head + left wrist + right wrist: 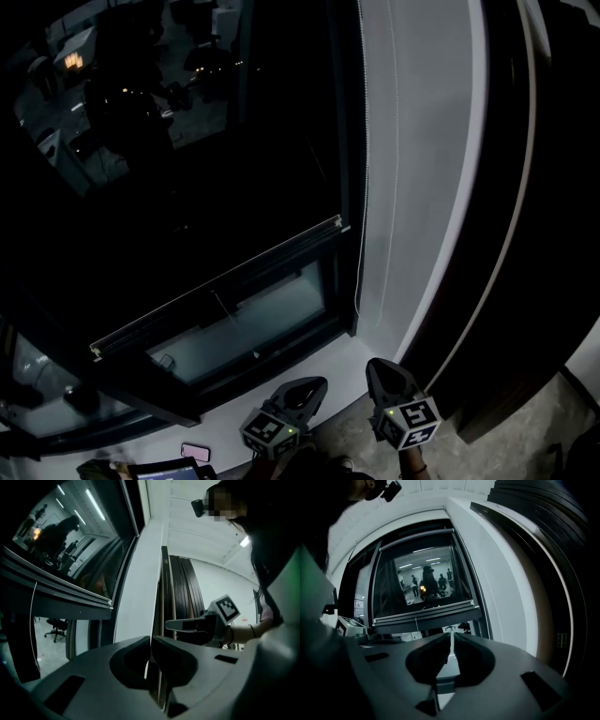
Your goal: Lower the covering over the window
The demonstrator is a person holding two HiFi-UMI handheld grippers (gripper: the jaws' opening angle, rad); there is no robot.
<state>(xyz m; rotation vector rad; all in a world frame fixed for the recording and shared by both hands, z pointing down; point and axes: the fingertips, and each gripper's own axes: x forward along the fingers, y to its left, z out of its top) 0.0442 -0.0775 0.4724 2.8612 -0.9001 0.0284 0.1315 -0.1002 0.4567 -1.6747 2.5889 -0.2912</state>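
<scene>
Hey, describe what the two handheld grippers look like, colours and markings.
Both the left gripper and right gripper are dark grey moulded plastic with tapering fingers. Each carries a cube of black-and-white square markers at its rear, with a small green light beside it.

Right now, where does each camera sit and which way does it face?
Head view: on the person's head, looking steeply down at the window and the covering's bottom rail; left gripper and right gripper show below.
Left gripper view: on the left gripper, facing along the wall; its shut jaws, the right gripper and a forearm show.
Right gripper view: on the right gripper, facing the window; its shut jaws show.
All three see the bottom rail.
</scene>
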